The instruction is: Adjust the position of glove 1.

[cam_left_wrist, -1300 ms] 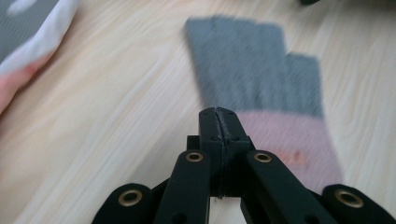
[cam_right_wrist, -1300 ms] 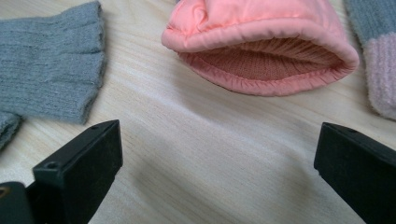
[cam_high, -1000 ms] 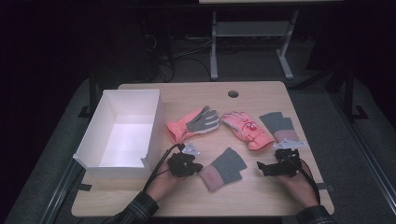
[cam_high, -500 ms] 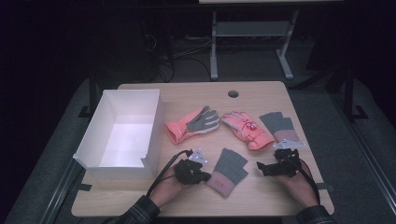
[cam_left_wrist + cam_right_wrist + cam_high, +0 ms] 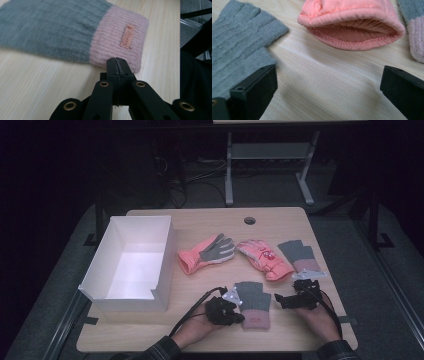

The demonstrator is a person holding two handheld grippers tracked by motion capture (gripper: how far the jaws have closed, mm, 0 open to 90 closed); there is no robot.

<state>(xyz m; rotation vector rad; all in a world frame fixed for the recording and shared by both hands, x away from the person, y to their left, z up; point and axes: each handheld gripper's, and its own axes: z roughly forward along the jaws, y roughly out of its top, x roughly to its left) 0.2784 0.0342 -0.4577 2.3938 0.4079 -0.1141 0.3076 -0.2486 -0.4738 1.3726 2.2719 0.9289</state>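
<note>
At the near edge of the light wooden bench (image 5: 210, 225) lies a knitted fingerless glove, grey with a pink ribbed cuff (image 5: 252, 304), flat, cuff toward the person, between the two grippers. The left gripper (image 5: 235, 312) sits at the glove's left side; in the left gripper view its jaws are pressed together, tips just at the cuff's edge, and whether any fabric is caught between them cannot be told. A small tan label (image 5: 127, 36) is sewn on the cuff. The right gripper (image 5: 284, 301) rests just right of the glove with jaws set wide apart, holding nothing, bare bench between them. Ahead of it lies a padded pink glove with an open knit-lined cuff (image 5: 352, 22). A second grey and pink fingerless glove (image 5: 300, 256) lies toward the right edge, and a salmon glove with a grey palm (image 5: 207, 252) near the middle. The white open-topped cardboard box (image 5: 95, 275) at the left edge holds nothing.
</note>
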